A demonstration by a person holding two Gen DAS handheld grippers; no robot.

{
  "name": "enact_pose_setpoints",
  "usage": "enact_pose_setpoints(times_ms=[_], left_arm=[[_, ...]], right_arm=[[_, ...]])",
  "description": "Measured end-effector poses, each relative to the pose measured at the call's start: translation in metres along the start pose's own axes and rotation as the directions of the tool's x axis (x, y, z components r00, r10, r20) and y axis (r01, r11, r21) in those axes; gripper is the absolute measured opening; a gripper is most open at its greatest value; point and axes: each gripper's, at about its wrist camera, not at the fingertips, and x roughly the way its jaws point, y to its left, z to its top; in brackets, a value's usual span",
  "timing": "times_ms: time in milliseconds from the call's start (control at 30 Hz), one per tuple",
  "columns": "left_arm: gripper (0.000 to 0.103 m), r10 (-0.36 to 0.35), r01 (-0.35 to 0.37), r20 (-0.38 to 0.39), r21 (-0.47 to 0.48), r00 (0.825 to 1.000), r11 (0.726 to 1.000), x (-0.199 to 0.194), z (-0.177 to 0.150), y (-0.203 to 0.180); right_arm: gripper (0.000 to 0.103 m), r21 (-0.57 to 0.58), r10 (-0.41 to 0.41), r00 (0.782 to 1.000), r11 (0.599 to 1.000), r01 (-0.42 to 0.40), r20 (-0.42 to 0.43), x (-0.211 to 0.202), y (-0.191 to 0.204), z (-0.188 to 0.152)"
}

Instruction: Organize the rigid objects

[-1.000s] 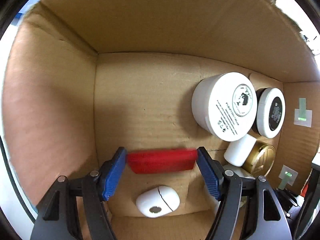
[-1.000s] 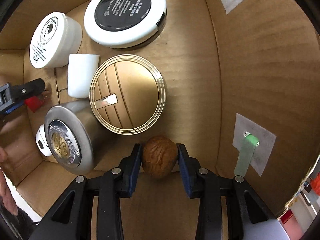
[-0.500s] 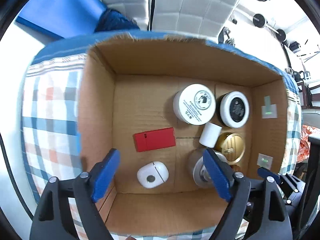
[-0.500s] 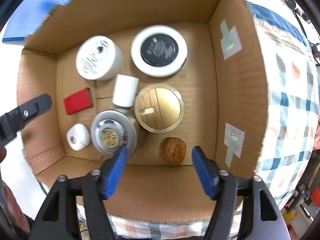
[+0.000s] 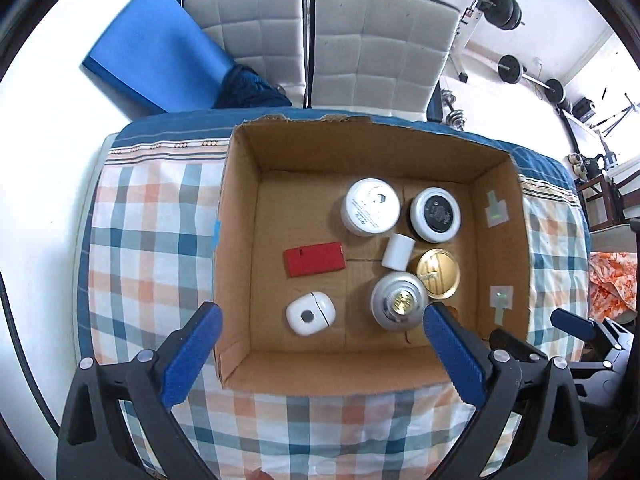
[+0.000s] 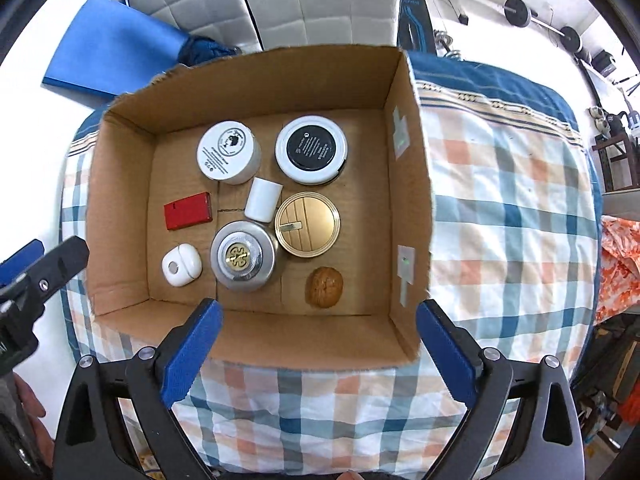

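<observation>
A checked tablecloth (image 6: 500, 216) covers the table, and on it sits an open cardboard box (image 6: 408, 208) with everything lying on its floor; at the back a white jar (image 6: 226, 152) stands beside a black-lidded jar (image 6: 311, 149), nearer are a gold tin (image 6: 307, 224) and a silver canister (image 6: 243, 257) (touching, as far as I can see). Then a red case (image 6: 188, 211), a white cylinder (image 6: 262, 200), a walnut (image 6: 324, 286) and a white earbud case (image 6: 181, 265); the left gripper (image 5: 320, 356) and right gripper (image 6: 316, 352) hang above the near wall, fingers spread wide, holding nothing.
</observation>
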Motion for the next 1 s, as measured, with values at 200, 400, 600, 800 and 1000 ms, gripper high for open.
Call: enact_pose_setpoints(times_ms=[200,400,600,800,1000], left_arm=[[0.103,0.007,-0.007,0.108,0.003,0.994,1.0,-0.058,-0.024,-0.011],[0.103,0.028,-0.033,0.242,0.015,0.97,0.999,-0.134,-0.051,-0.025],[0.103,0.014,-0.025,0.291,0.033,0.957,0.999,-0.177,-0.076,-0.036],[0.103,-0.008,-0.005,0.327,0.038,0.945,0.999,-0.209,-0.1,-0.044],[0.103,-0.022,0.004,0.364,0.05,0.931,0.999,-0.234,-0.119,-0.049]], right_arm=[[0.099,-0.005,0.033,0.995,0.999,-0.032,0.096,-0.055,-0.006,-0.03],[0.099,-0.02,0.05,0.976,0.999,-0.047,0.21,-0.123,-0.012,-0.072],[0.099,-0.035,0.043,0.951,0.999,-0.034,0.308,-0.185,-0.019,-0.11],[0.099,-0.053,0.049,0.928,0.998,-0.032,0.368,-0.23,-0.019,-0.143],[0.099,-0.042,0.047,0.916,0.999,-0.034,0.398,-0.252,-0.026,-0.167]])
